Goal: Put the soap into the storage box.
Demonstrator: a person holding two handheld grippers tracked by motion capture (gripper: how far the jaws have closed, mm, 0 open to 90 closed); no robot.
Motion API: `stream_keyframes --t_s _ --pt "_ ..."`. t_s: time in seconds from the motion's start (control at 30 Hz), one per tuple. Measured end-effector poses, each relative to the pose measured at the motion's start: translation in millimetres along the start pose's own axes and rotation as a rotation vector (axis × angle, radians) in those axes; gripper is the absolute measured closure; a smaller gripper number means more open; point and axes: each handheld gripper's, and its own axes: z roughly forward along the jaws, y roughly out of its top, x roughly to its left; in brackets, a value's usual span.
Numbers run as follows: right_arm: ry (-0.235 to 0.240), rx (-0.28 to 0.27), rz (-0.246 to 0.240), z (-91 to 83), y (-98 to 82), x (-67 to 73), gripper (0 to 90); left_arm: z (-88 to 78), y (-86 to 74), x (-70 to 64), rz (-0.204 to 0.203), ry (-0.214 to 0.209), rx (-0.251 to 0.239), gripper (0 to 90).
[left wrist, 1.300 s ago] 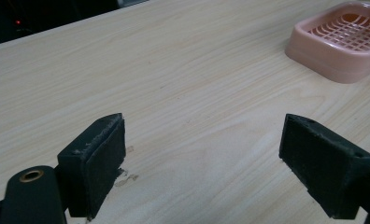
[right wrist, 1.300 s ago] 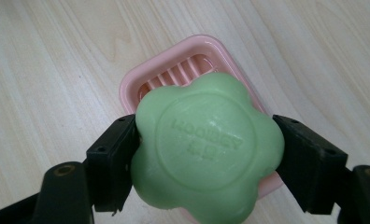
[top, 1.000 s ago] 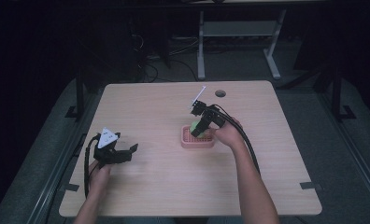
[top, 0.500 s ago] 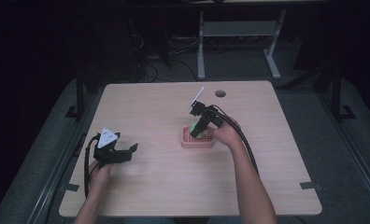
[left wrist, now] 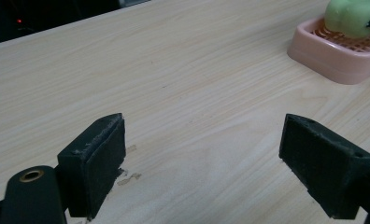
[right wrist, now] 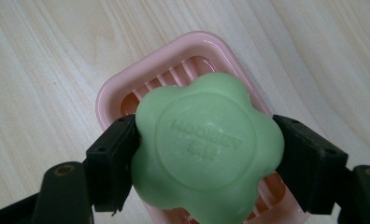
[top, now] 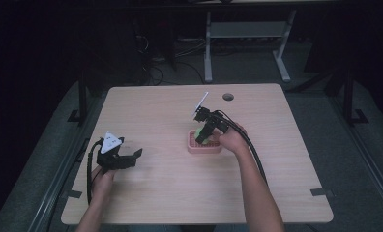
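Note:
A green flower-shaped soap (right wrist: 206, 149) is held between the jaws of my right gripper (right wrist: 205, 154), which is shut on it just above a pink soap dish (right wrist: 122, 88). In the high view the right gripper (top: 203, 135) points down over the dish (top: 205, 147) near the table's middle. The left gripper view shows the dish (left wrist: 332, 51) and soap (left wrist: 351, 16) at the far upper right. My left gripper (top: 126, 162) rests low over the wood at the table's left, open with nothing between its fingers (left wrist: 96, 163).
The wooden table (top: 170, 193) has a round cable hole (top: 228, 96) near its far edge. A cable trails from each gripper along the forearms. Beyond the table stand a white desk frame (top: 247, 34) and dark floor.
My right gripper with the soap has shifted very slightly over the dish. The left gripper has stayed where it was.

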Motion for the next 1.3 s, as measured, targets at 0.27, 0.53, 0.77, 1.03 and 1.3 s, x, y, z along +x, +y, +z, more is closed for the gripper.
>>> stream_keyframes --t_s 0.27,0.53,0.77,1.03,1.3 --pt "-0.001 0.005 0.003 1.9 -0.2 -0.3 25.8 -0.3 0.1 -0.3 -0.003 -0.002 -0.004 14.4" --pt "-0.005 0.015 0.01 0.7 -1.5 -1.4 25.8 -0.1 0.2 -0.4 0.002 -0.001 -0.002 14.4" --pt "-0.002 0.013 0.009 1.3 -2.3 -2.2 25.8 0.1 0.3 -0.7 0.001 -0.003 -0.002 14.4" --pt "0.002 0.02 0.014 2.4 -3.4 -2.1 25.8 0.2 0.3 -0.7 0.003 -0.003 -0.001 14.4" --pt "0.003 0.017 0.017 4.8 -7.7 -4.4 25.7 0.2 0.3 -0.8 0.003 -0.003 -0.002 14.4"
